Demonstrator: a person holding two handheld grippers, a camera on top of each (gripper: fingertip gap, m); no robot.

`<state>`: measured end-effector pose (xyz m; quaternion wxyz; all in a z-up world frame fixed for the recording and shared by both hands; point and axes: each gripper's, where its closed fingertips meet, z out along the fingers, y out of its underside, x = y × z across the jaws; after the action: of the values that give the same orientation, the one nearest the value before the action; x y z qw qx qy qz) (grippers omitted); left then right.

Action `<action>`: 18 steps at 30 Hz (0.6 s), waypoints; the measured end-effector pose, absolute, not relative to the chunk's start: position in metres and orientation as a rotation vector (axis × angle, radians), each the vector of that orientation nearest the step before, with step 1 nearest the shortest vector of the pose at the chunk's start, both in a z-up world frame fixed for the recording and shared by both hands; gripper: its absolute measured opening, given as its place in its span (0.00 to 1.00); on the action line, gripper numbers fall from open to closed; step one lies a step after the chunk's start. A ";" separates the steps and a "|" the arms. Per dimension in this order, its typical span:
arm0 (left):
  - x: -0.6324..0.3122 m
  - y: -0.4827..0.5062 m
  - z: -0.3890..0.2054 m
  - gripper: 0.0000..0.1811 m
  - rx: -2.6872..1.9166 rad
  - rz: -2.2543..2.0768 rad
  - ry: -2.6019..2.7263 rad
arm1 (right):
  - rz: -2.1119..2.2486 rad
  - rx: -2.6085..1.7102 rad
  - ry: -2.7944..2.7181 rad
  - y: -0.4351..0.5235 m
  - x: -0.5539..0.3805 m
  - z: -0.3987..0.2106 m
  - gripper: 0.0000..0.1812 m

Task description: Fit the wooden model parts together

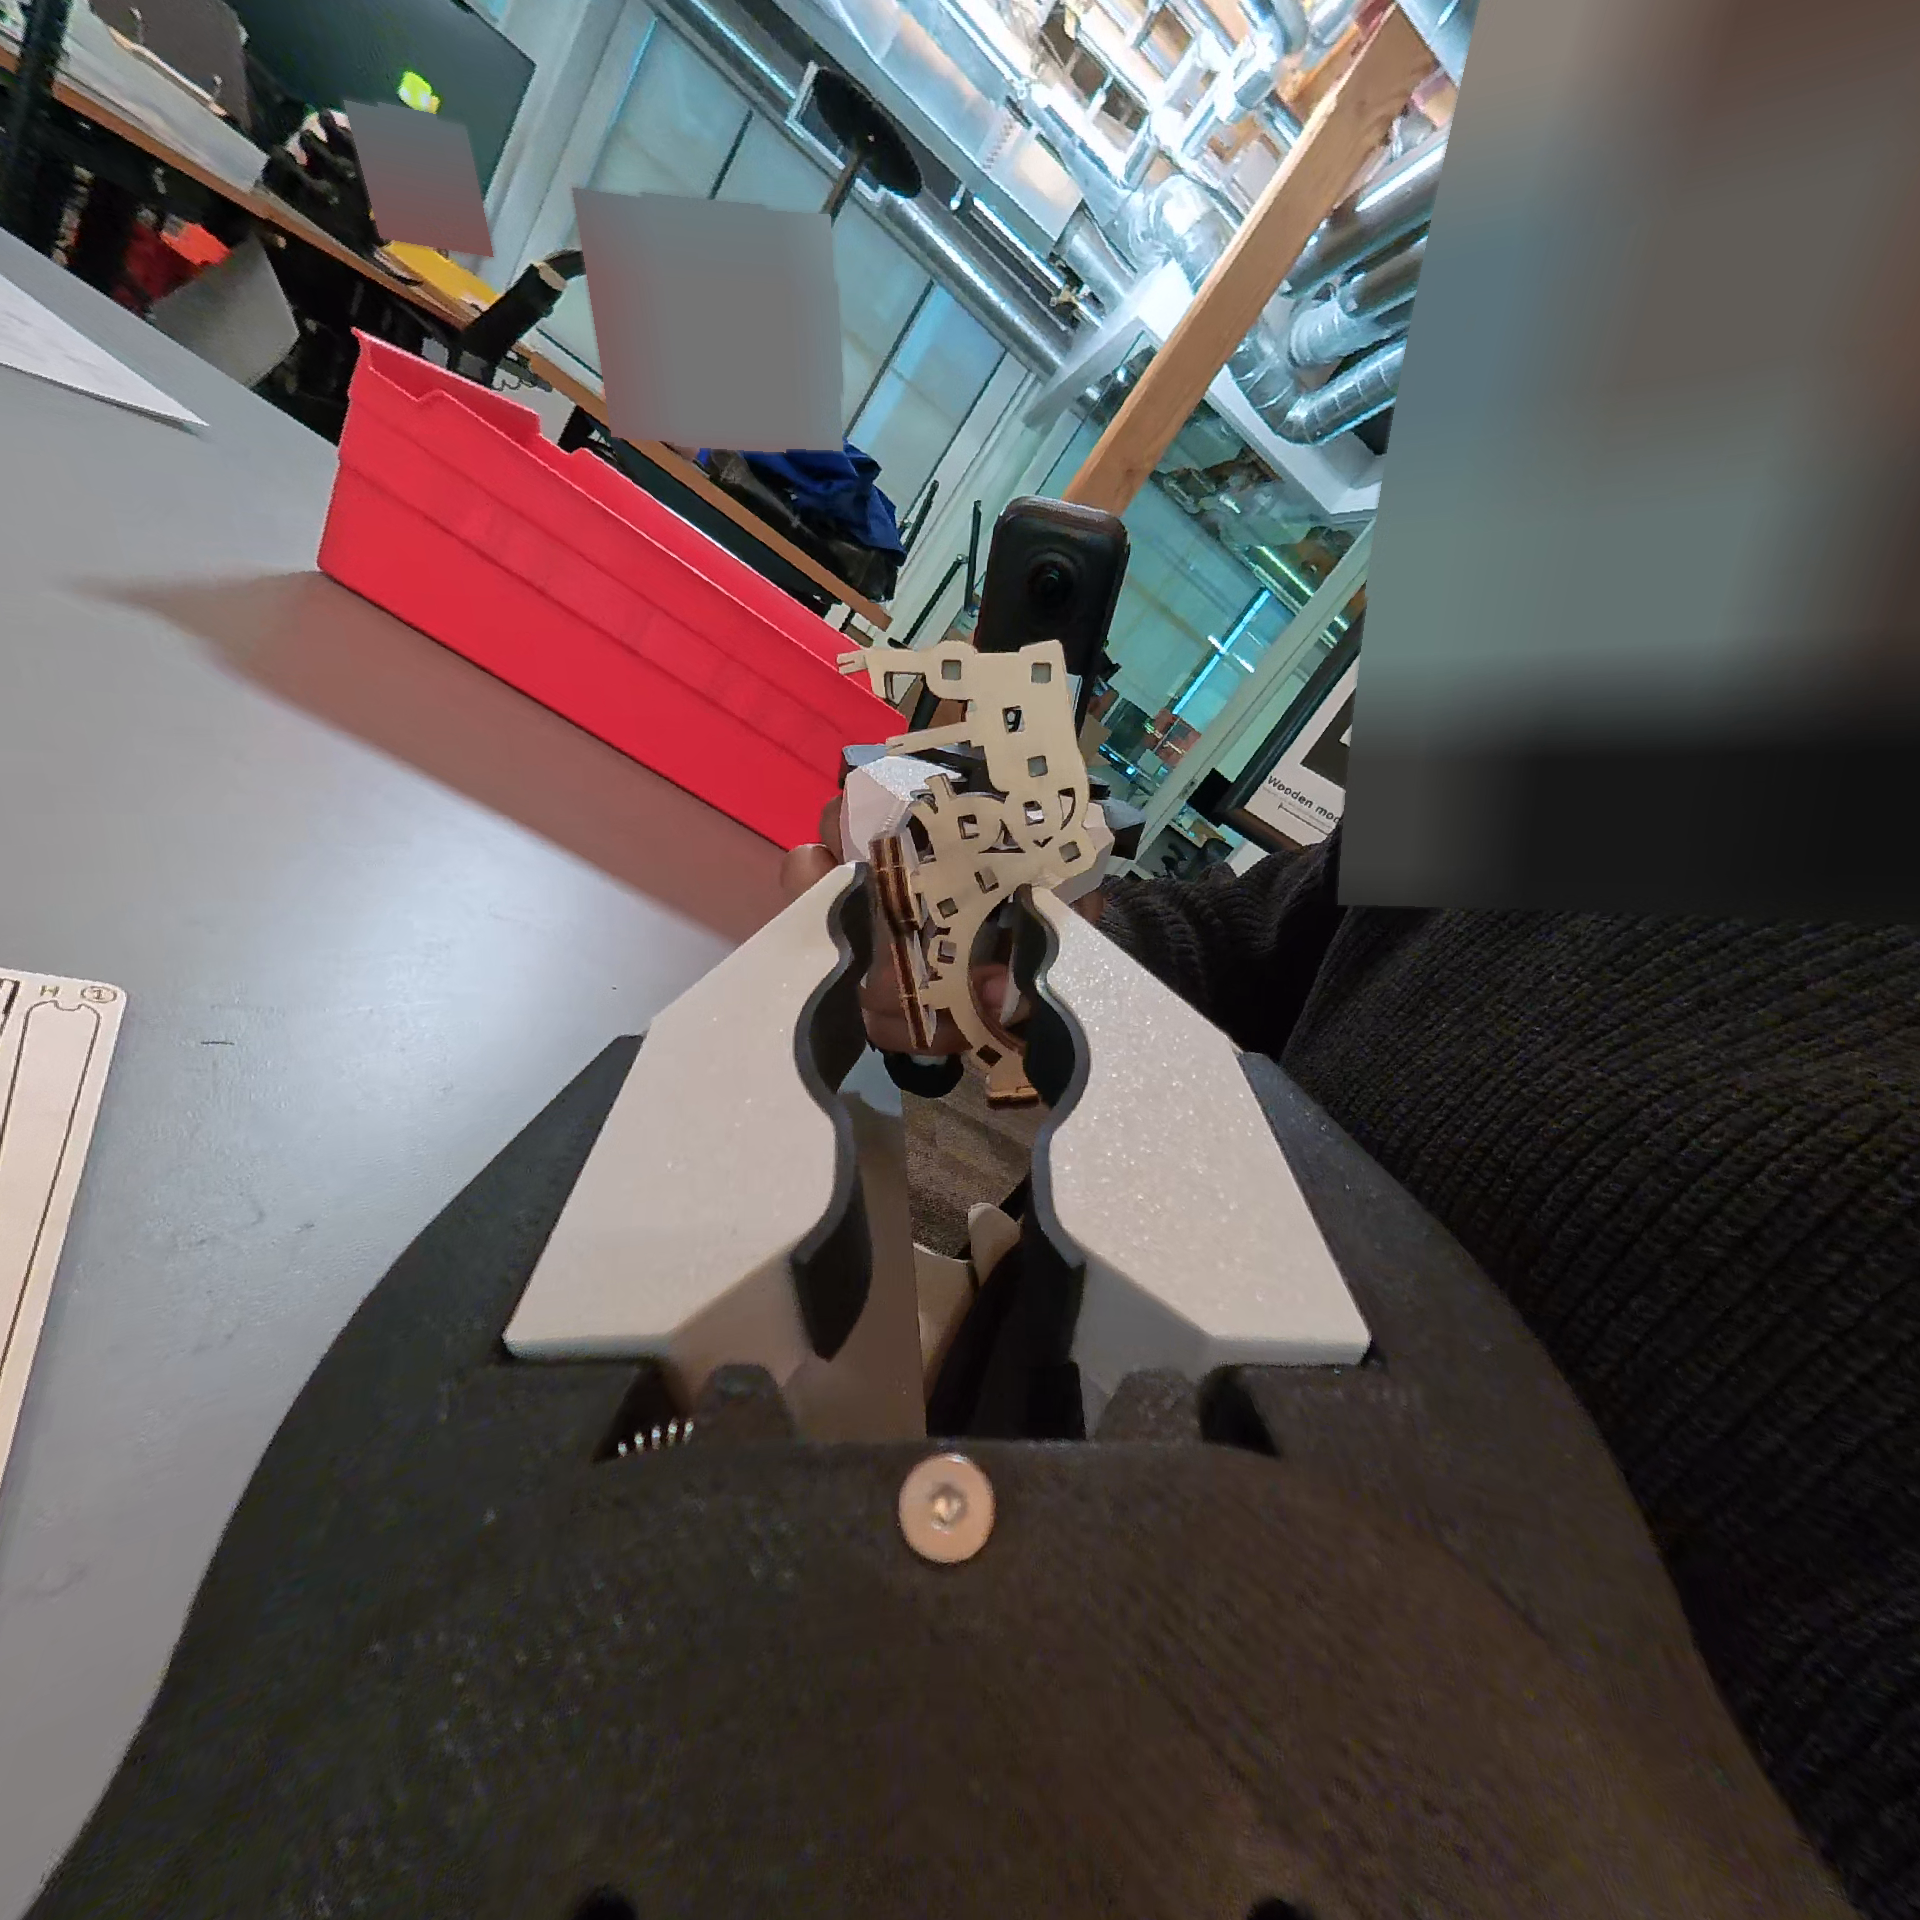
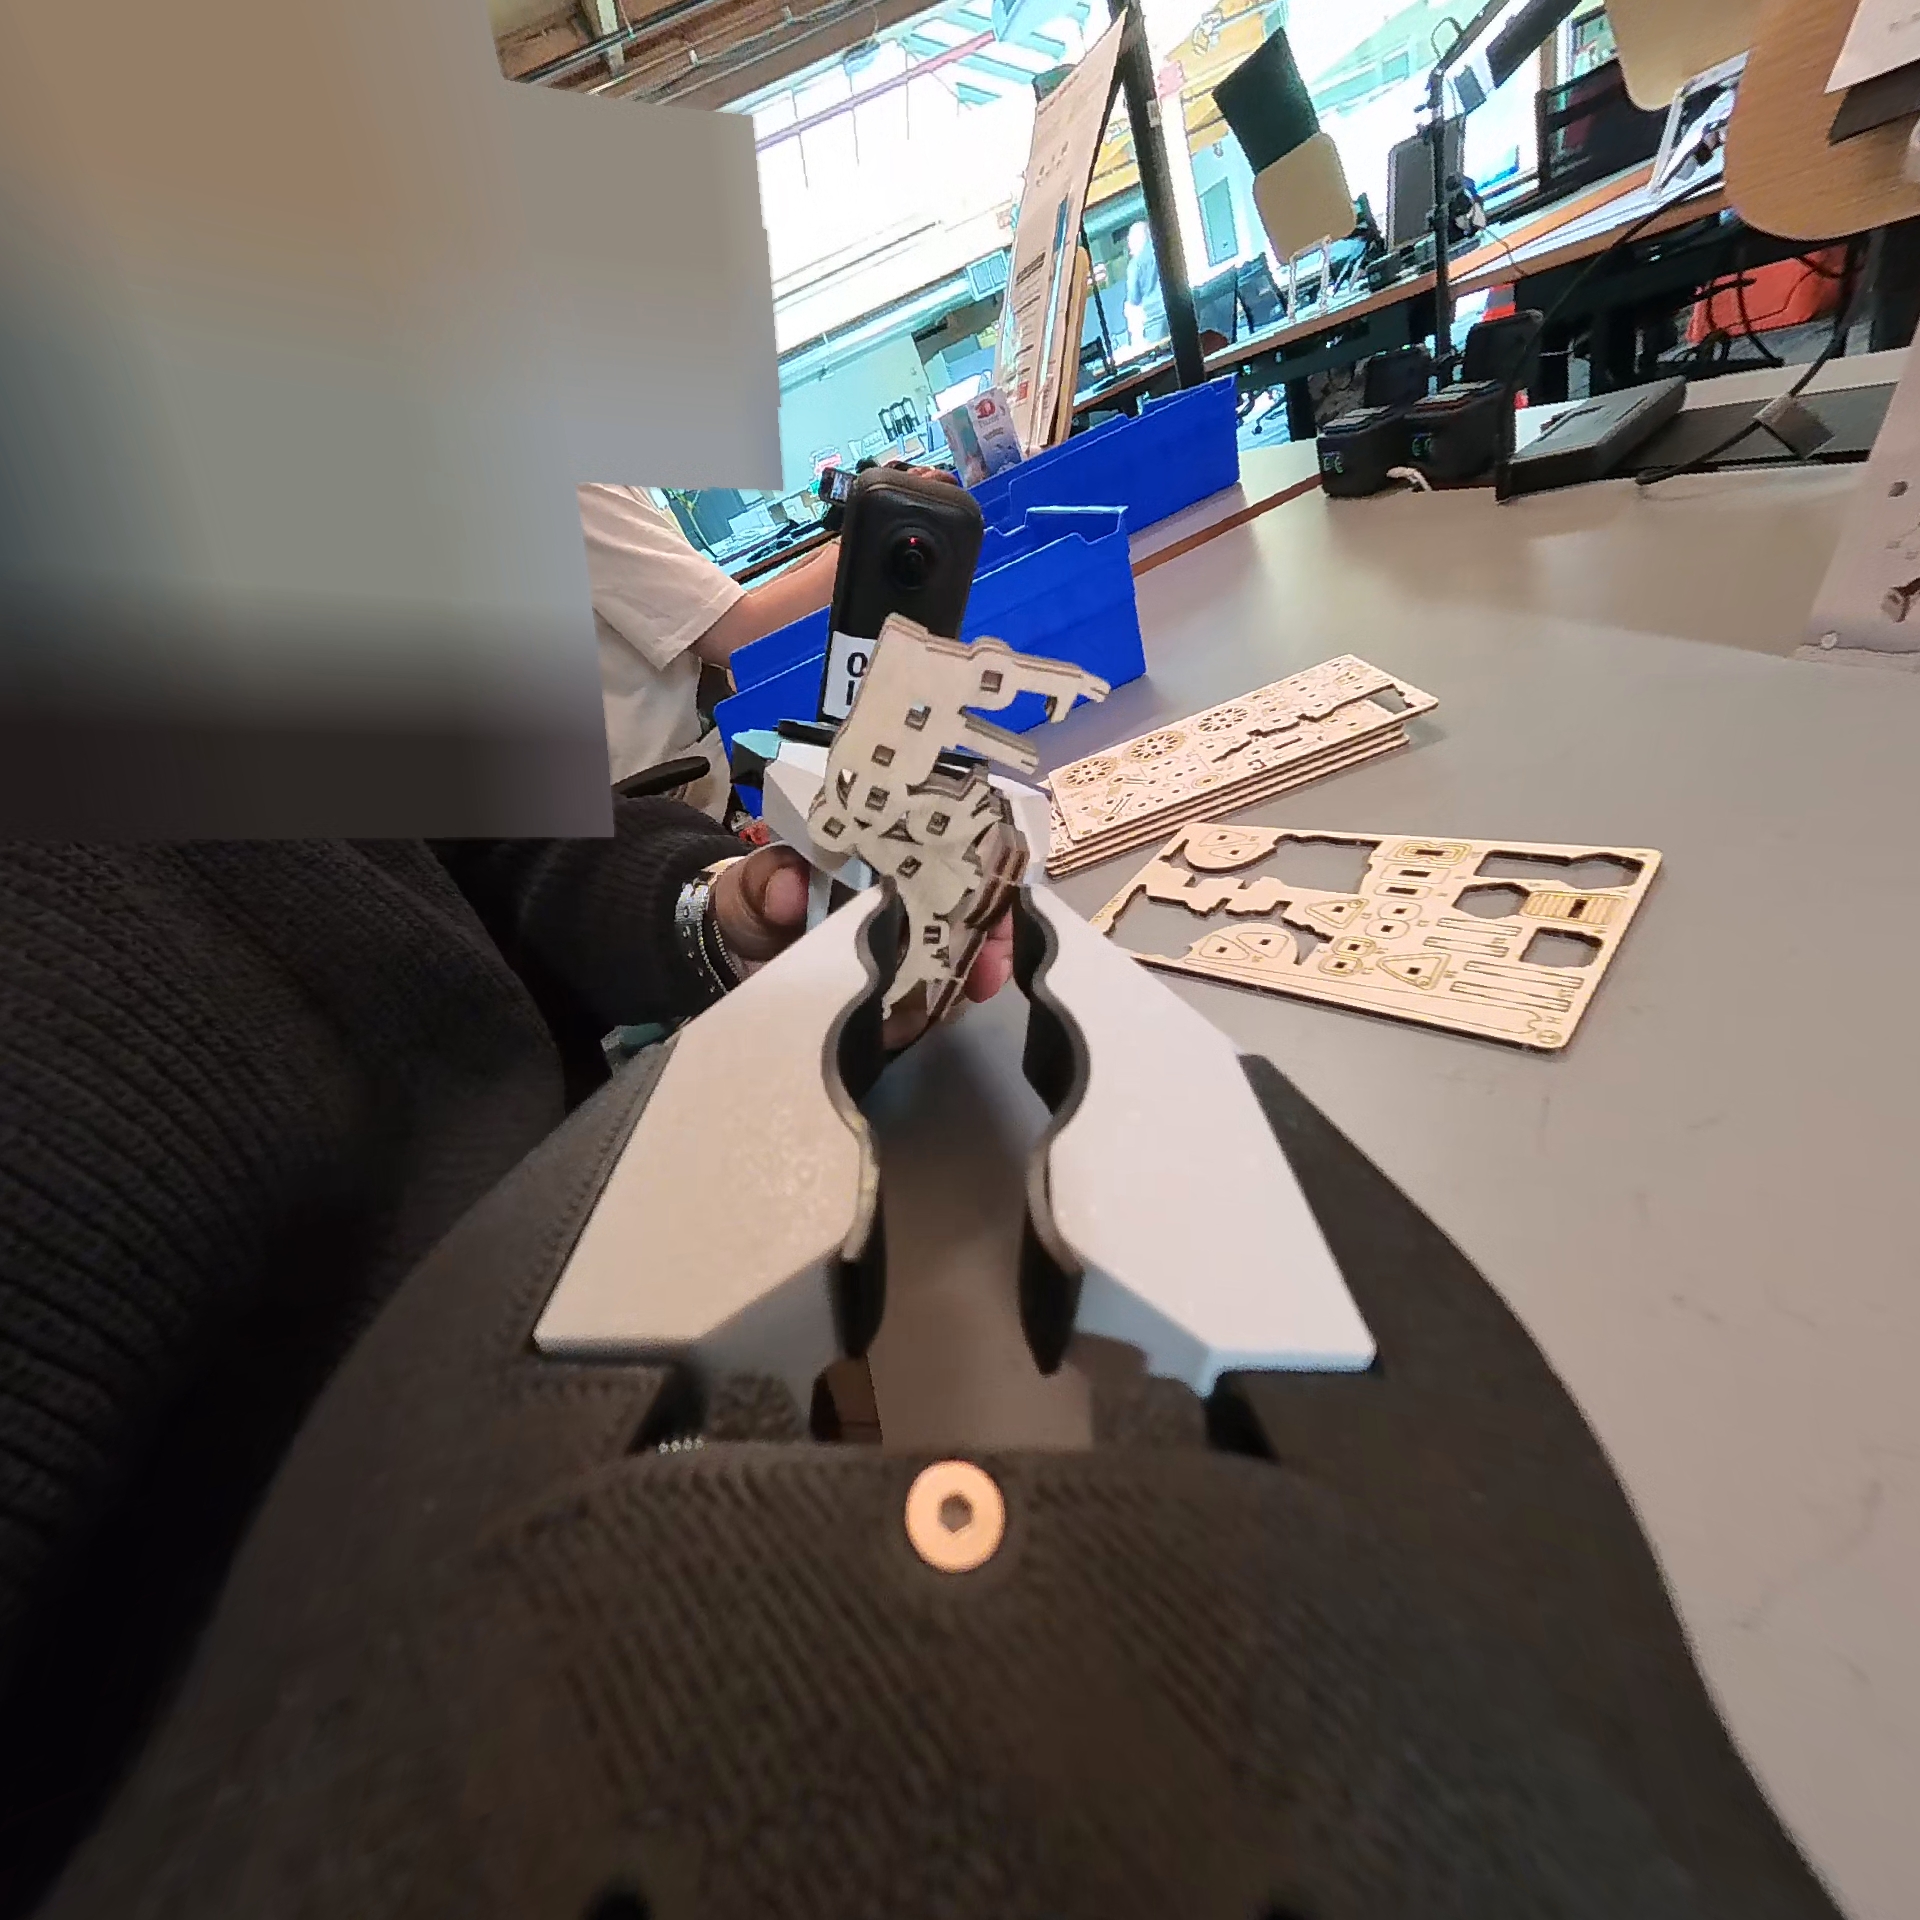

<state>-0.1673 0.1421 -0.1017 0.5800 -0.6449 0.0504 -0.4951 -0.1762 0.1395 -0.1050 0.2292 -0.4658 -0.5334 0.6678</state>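
Note:
A pale wooden model [image 1: 997, 821], made of flat laser-cut plates with square holes and a layered stack on one side, is held in the air between both grippers, which face each other. My left gripper [image 1: 940, 904] is shut on its lower part. My right gripper [image 2: 951, 904] is shut on the same model [image 2: 914, 727] from the opposite side. In the left wrist view one grey finger [image 1: 878, 805] of the right gripper shows behind the model. In the right wrist view the left gripper's finger [image 2: 795, 795] and the hand holding it show behind it.
A red bin [image 1: 582, 582] stands on the grey table [image 1: 312, 831], with a wooden sheet [image 1: 42, 1143] at the left edge. A punched-out parts sheet [image 2: 1382, 935], a stack of sheets [image 2: 1236, 758] and blue bins [image 2: 1039, 603] lie beyond. A black-sweatered arm [image 2: 260, 1039] is close. Less than 4 cm separates the two grippers' tips.

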 end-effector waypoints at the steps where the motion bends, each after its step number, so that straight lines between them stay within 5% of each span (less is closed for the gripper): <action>1: -0.167 0.142 -0.102 0.13 -1.508 -1.157 0.117 | 1.838 -1.284 -1.468 0.139 -0.176 -0.105 0.11; 18: -0.168 0.145 -0.108 0.12 -1.504 -1.258 -0.015 | 1.899 -1.352 -1.452 0.142 -0.176 -0.110 0.11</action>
<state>-0.1684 0.1448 -0.1081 0.5567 -0.6371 -0.0061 -0.5331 -0.1765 0.1422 -0.1102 0.1965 -0.4828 -0.5184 0.6779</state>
